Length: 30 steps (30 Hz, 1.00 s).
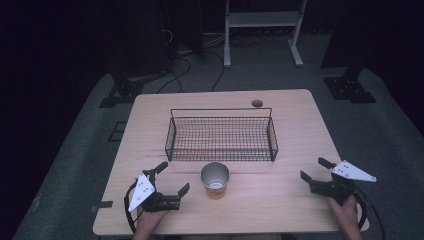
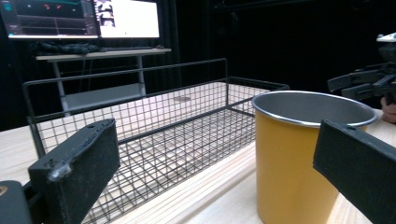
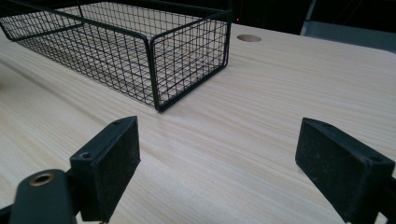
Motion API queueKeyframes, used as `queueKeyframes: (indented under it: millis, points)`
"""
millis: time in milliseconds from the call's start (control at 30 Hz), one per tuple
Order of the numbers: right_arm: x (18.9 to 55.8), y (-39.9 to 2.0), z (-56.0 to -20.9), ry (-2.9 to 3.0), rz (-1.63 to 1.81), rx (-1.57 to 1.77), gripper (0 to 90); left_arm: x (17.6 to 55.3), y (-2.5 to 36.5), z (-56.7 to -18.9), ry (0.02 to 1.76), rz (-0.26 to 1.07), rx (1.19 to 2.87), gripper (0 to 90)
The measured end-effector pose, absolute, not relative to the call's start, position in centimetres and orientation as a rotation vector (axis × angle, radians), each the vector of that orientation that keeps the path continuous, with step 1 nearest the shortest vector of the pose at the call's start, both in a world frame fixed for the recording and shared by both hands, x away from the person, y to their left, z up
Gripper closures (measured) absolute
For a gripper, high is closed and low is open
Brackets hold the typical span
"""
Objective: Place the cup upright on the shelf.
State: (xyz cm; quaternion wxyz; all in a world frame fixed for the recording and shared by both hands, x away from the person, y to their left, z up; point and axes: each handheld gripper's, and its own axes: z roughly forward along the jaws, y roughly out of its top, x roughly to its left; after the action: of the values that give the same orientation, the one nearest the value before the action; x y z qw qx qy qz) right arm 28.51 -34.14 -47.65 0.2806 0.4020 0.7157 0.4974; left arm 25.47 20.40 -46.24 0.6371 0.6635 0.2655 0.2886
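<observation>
Left claw [image 1: 172, 179], at the lower left of the high view, gapes wide and holds nothing; the yellow cup [image 1: 215, 181] stands just right of it at lower centre, in front of the wire basket [image 1: 221, 150] on the surface [image 1: 290, 135]. Right claw [image 1: 312, 170], lower right, is also spread and empty.

Seen from the left gripper view, the cup [image 2: 289, 154] sits right of centre beside the basket [image 2: 140, 135], between the jaws.

Spread jaws in the right gripper view frame bare surface [image 3: 261, 121], with the basket [image 3: 140, 42] at upper left.
</observation>
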Motion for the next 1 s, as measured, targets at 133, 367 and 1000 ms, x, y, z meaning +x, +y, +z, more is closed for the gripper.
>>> queueKeyframes:
  millis: [133,367,1000]
  points:
    - [28.5,-34.1,-47.6,1.919,1.333,1.073,12.8,25.4,20.2,-46.2,0.598,0.653,1.524,0.0]
    - [28.5,-34.1,-47.7,1.923,1.331,1.064,12.8,25.1,19.7,-46.1,0.568,0.63,1.546,0.0]
    - [28.5,-34.1,-47.6,1.925,1.333,1.061,12.8,24.6,17.3,-46.3,0.476,0.545,1.615,0.0]
